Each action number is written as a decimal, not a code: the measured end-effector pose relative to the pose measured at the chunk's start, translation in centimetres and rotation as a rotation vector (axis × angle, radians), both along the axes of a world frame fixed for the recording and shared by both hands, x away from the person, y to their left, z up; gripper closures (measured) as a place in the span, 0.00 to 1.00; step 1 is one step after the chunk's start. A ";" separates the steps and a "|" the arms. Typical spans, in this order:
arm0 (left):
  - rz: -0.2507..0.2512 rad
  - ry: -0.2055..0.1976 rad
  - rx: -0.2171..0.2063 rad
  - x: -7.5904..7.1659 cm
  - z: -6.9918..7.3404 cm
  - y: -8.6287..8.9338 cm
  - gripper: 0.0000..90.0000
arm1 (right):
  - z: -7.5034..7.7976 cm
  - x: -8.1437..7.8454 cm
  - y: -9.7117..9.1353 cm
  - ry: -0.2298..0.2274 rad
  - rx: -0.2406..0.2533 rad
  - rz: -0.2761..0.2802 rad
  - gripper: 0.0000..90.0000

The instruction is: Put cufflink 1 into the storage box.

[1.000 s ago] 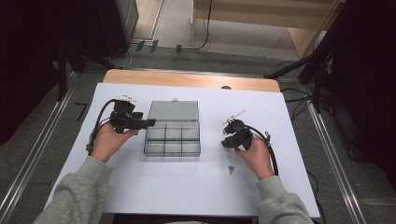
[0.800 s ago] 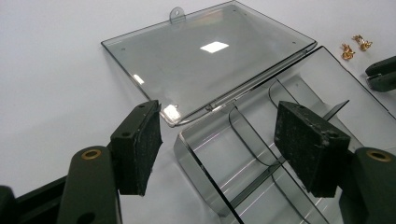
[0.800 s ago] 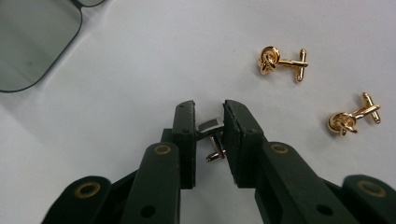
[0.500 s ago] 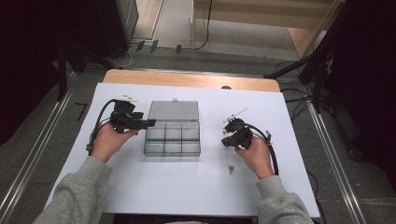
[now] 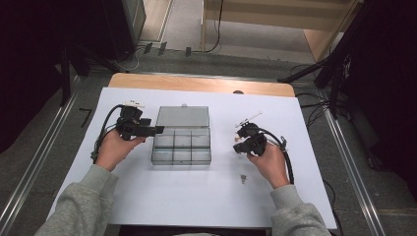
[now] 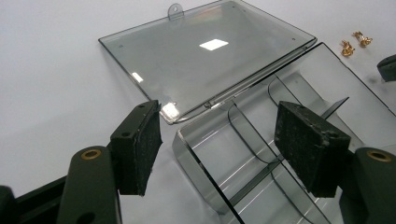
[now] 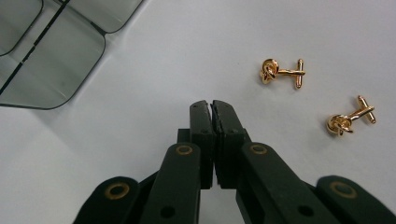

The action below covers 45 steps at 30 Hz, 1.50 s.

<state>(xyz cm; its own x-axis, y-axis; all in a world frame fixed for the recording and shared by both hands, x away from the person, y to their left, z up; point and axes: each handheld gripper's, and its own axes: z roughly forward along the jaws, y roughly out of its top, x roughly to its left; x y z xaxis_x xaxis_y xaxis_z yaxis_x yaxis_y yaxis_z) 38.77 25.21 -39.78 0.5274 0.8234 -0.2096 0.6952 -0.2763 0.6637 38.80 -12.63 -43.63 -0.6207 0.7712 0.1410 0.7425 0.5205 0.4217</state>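
Jaws of the right gripper (image 7: pixel 212 106) have just been closing and now stand pressed together with nothing between them; the pads meet on bare white counter (image 5: pixel 196 196). Both gold cufflinks lie free just beyond and to the side of the tips in the right gripper view, the nearer one (image 7: pixel 281 72) and the farther one (image 7: pixel 350 120), each on its side, apart from one another and untouched. Compared with a second ago, the right hand (image 5: pixel 268 164) sits in the same spot on the counter; only the jaws differ.

Reading: the closure caught neither cufflink. I judge it an empty pinch, or a reset ahead of a reach, so the pick is not yet made.

Left gripper (image 6: pixel 219 154) is spread, one pad either side of the near corner of the clear compartment box (image 5: pixel 182 146), not pressing it as far as I can tell. Box lid (image 6: pixel 205 56) lies open flat behind the tray, compartments look empty. Left hand (image 5: pixel 115 147) unchanged from a second ago.

Next move, by my estimate: reopen the right gripper, shift sideways over the nearer cufflink, then close on its stem. Small, rounded, shiny piece; likely to skid or roll out of the pads.
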 end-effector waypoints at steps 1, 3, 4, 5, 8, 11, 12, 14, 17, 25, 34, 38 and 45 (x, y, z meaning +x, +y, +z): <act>-0.001 0.000 0.000 0.0 0.0 0.0 0.36 | 0.0 0.0 0.0 0.001 0.002 0.000 1.00; 0.000 -0.002 0.003 0.0 0.0 0.0 0.36 | 0.2 0.0 0.1 0.004 0.004 0.001 1.00; 0.000 -0.001 0.004 0.0 0.0 0.0 0.36 | 0.2 0.0 0.1 0.003 0.008 0.003 1.00; 0.001 0.000 0.004 -0.1 0.0 0.0 0.36 | 0.3 -0.1 0.1 -0.004 0.015 0.005 1.00; 0.002 0.000 0.003 -0.1 0.0 0.1 0.36 | 0.7 -0.1 0.2 -0.005 0.044 0.012 1.00; -0.003 0.000 0.008 -0.1 0.0 0.1 0.36 | 1.0 -0.2 0.3 -0.009 0.064 0.017 1.00; -0.002 0.000 0.009 -0.2 0.0 0.1 0.36 | 1.0 -0.2 0.4 -0.011 0.072 0.018 1.00; 0.000 0.002 0.008 -0.2 0.0 0.1 0.36 | 1.1 -0.3 0.6 -0.016 0.081 0.024 1.00; 0.002 0.001 0.010 -0.3 0.0 0.1 0.36 | 1.4 -0.3 0.8 -0.018 0.087 0.028 1.00; -0.007 0.001 0.006 -0.6 0.0 0.1 0.35 | 1.9 -0.5 1.3 -0.037 0.106 0.045 1.00; -0.009 0.002 0.005 -0.8 -0.1 0.1 0.35 | 2.5 -0.8 1.9 -0.047 0.132 0.061 1.00; -0.011 -0.001 0.006 -1.1 -0.2 0.0 0.35 | 2.8 -0.9 2.3 -0.053 0.140 0.069 1.00; -0.006 -0.002 0.003 -1.3 -0.3 0.2 0.35 | 3.3 -1.1 3.0 -0.061 0.167 0.088 1.00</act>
<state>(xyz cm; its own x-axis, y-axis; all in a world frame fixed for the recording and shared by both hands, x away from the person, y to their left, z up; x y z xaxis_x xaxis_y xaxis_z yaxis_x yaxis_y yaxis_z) 37.45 25.44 -40.07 0.5327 0.8208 -0.2063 0.6922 -0.2823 0.6643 37.70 -9.67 -40.37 -0.6963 0.6824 0.2224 0.6675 0.5018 0.5502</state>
